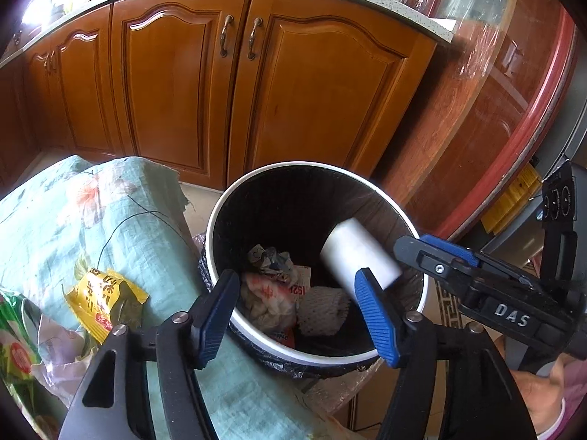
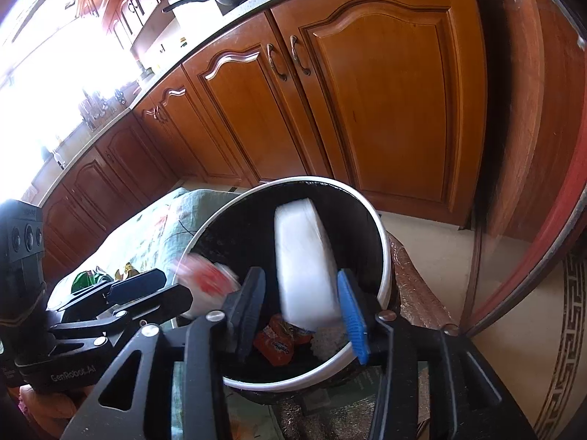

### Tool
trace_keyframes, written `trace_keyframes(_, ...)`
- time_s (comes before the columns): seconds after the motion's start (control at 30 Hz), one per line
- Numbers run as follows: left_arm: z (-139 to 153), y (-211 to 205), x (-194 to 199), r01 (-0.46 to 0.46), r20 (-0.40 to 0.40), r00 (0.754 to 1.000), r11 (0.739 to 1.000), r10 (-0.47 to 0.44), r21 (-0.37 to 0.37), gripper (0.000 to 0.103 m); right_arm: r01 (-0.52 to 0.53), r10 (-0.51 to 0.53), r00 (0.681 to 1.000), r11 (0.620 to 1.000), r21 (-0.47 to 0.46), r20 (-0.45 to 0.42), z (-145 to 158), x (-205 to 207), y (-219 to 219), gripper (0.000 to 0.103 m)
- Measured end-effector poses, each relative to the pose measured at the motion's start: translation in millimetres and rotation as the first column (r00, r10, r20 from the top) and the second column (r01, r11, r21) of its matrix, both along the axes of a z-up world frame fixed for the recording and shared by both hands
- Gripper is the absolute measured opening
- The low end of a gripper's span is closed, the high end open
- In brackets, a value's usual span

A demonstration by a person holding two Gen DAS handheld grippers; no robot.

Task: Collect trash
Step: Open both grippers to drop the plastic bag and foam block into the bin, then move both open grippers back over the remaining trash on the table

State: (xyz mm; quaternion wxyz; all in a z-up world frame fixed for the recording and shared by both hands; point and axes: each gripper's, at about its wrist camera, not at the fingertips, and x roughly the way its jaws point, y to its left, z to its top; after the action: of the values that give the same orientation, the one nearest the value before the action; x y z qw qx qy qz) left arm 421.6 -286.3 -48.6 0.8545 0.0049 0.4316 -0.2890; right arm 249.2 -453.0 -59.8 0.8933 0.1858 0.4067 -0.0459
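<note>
White cup [image 2: 306, 264] drops between open jaws into the bin [image 2: 381, 242].

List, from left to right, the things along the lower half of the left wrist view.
Green packet → yellow crumpled snack wrapper → round black bin with a white rim → white paper cup → other gripper.

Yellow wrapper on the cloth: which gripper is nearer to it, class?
Left. The left gripper sits just beside the yellow wrapper; the right gripper is across the bin.
</note>
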Motion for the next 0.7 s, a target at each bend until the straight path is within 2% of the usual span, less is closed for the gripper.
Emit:
trace_keyframes(0.13,6,10,-14,-0.017,0.025,1.000,1.000,0.017,-0.007,0.070,0.012,-0.012,0.999,1.000,0.015,0.030,5,-10,1,0.069)
trace_keyframes(0.23,10,30,-34,-0.039,0.054,0.998,0.999,0.040,-0.022,0.077,0.024,-0.026,0.998,0.999,0.032,0.061,9,-21,6,0.082)
trace_keyframes(0.33,10,48,-55,-0.059,0.068,0.996,0.998,0.061,-0.035,0.078,0.023,-0.027,0.996,0.999,0.041,0.084,11,-31,17,0.088)
trace_keyframes(0.7,14,132,-124,-0.166,0.080,0.982,0.984,0.171,-0.067,0.079,-0.045,0.036,0.994,0.995,0.084,0.102,5,-61,81,0.091)
